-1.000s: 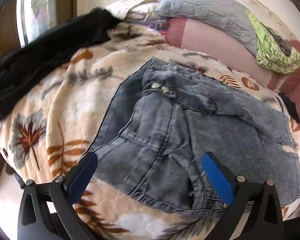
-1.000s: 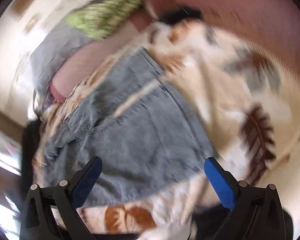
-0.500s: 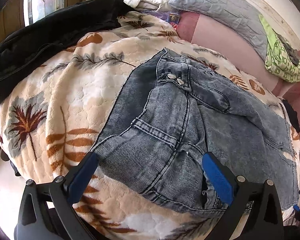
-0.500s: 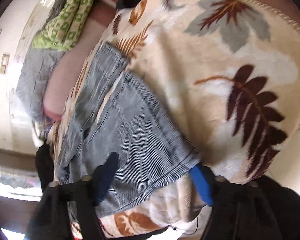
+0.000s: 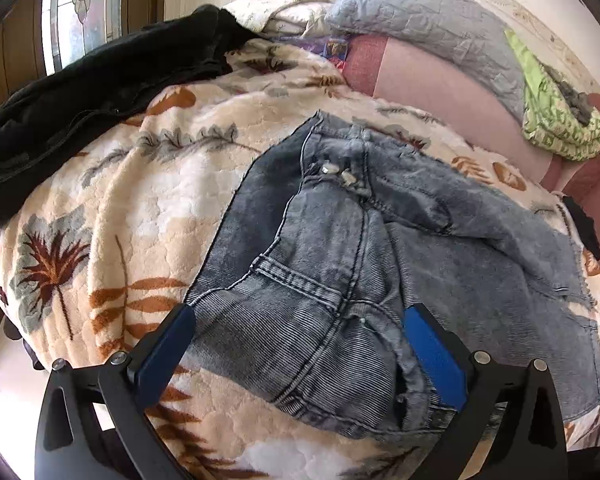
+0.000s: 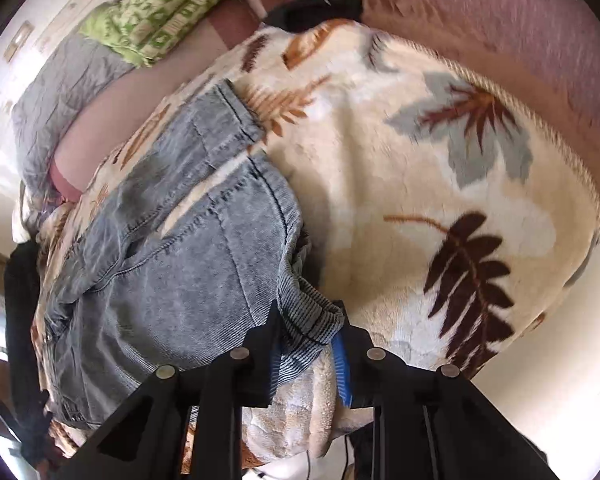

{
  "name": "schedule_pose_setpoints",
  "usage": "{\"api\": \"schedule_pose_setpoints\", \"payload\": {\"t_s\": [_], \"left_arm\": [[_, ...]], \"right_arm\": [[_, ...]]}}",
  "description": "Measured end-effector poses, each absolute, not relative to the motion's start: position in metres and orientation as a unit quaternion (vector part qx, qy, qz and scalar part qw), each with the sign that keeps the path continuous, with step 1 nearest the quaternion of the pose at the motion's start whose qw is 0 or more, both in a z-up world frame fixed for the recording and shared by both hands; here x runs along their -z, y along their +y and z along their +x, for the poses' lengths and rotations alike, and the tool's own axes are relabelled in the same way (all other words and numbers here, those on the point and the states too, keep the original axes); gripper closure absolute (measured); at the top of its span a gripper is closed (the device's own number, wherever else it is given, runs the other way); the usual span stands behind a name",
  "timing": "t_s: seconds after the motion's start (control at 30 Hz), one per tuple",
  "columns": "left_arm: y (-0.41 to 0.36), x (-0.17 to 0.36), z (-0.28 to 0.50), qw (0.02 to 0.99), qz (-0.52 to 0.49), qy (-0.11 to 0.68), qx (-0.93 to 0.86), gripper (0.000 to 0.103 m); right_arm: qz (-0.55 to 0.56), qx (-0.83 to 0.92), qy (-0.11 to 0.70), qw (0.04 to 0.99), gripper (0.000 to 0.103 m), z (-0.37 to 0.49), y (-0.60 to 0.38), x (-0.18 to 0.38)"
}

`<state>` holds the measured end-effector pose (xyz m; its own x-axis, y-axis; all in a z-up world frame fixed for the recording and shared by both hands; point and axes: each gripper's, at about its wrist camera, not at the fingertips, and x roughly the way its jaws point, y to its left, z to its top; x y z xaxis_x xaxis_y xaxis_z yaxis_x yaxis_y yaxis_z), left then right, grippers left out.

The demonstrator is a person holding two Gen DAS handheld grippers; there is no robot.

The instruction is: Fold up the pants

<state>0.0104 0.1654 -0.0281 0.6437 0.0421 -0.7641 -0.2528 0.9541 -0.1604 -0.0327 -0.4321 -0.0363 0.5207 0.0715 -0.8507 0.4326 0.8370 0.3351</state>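
Grey-blue jeans (image 5: 340, 272) lie crumpled on a cream blanket with a leaf print (image 5: 140, 208). In the left wrist view my left gripper (image 5: 298, 316) hangs open over the waistband and pocket end, with denim under the wide gap between its blue pads. In the right wrist view the jeans (image 6: 188, 272) spread to the left. My right gripper (image 6: 308, 320) is closing its jaws on a bunched edge of the denim at the near corner, and the fabric is pinched between the fingers.
A black garment (image 5: 80, 92) lies along the blanket's far left. A grey quilted pillow (image 5: 428, 28) and a green patterned cloth (image 5: 556, 120) sit at the back on pink upholstery (image 6: 480, 8). The blanket (image 6: 400, 200) continues to the right of the jeans.
My right gripper went from wide open above the jeans to nearly closed on their near edge, which now bunches between the fingers. The left gripper stayed open over the waist.
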Motion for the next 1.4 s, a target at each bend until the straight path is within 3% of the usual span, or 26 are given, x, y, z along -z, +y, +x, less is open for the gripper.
{"api": "schedule_pose_setpoints", "payload": {"t_s": [0.17, 0.47, 0.5, 0.6, 0.7, 0.77, 0.8, 0.87, 0.97, 1.07, 1.1, 1.13, 1.17, 1.2, 1.4], "left_arm": [[0.174, 0.006, -0.008, 0.906, -0.138, 0.39, -0.089, 0.0], [0.212, 0.052, 0.0, 0.831, -0.271, 0.477, -0.093, 0.0], [0.212, 0.054, 0.0, 0.828, -0.277, 0.479, -0.092, 0.0], [0.211, 0.062, 0.003, 0.816, -0.292, 0.493, -0.076, 0.002], [0.21, 0.058, 0.007, 0.82, -0.281, 0.49, -0.093, 0.013], [0.21, 0.052, 0.011, 0.824, -0.27, 0.488, -0.099, 0.046], [0.21, 0.051, 0.013, 0.826, -0.263, 0.489, -0.099, 0.053], [0.21, 0.048, 0.016, 0.829, -0.25, 0.489, -0.1, 0.078], [0.206, 0.045, 0.017, 0.842, -0.228, 0.478, -0.109, 0.09], [0.206, 0.044, 0.017, 0.847, -0.22, 0.472, -0.11, 0.092], [0.206, 0.043, 0.016, 0.847, -0.217, 0.472, -0.111, 0.092], [0.206, 0.042, 0.017, 0.848, -0.216, 0.471, -0.11, 0.093], [0.205, 0.041, 0.017, 0.848, -0.215, 0.471, -0.108, 0.094], [0.206, 0.04, 0.017, 0.849, -0.214, 0.471, -0.107, 0.095], [0.199, 0.019, 0.014, 0.868, -0.2, 0.442, -0.106, 0.098]], "right_arm": [[0.22, 0.109, 0.433, 0.867, 0.081, -0.039, -0.425, 0.005], [0.242, 0.083, 0.464, 0.848, 0.08, -0.028, -0.434, 0.037], [0.245, 0.078, 0.462, 0.849, 0.078, -0.028, -0.435, 0.036], [0.259, 0.068, 0.478, 0.836, 0.052, -0.026, -0.437, 0.044], [0.281, 0.061, 0.483, 0.827, 0.044, -0.026, -0.443, 0.048], [0.313, 0.058, 0.477, 0.819, 0.041, -0.031, -0.45, 0.046], [0.334, 0.059, 0.468, 0.816, 0.038, -0.038, -0.455, 0.045], [0.365, 0.063, 0.456, 0.81, 0.034, -0.051, -0.463, 0.045], [0.394, 0.071, 0.461, 0.792, 0.034, -0.061, -0.47, 0.053], [0.409, 0.07, 0.468, 0.78, 0.034, -0.055, -0.471, 0.061], [0.409, 0.07, 0.475, 0.776, 0.036, -0.05, -0.469, 0.065], [0.399, 0.079, 0.482, 0.776, 0.058, -0.046, -0.466, 0.066], [0.382, 0.088, 0.49, 0.779, 0.072, -0.042, -0.463, 0.066], [0.37, 0.09, 0.494, 0.782, 0.078, -0.04, -0.459, 0.066], [0.269, 0.098, 0.482, 0.828, 0.082, -0.034, -0.433, 0.026]]}}
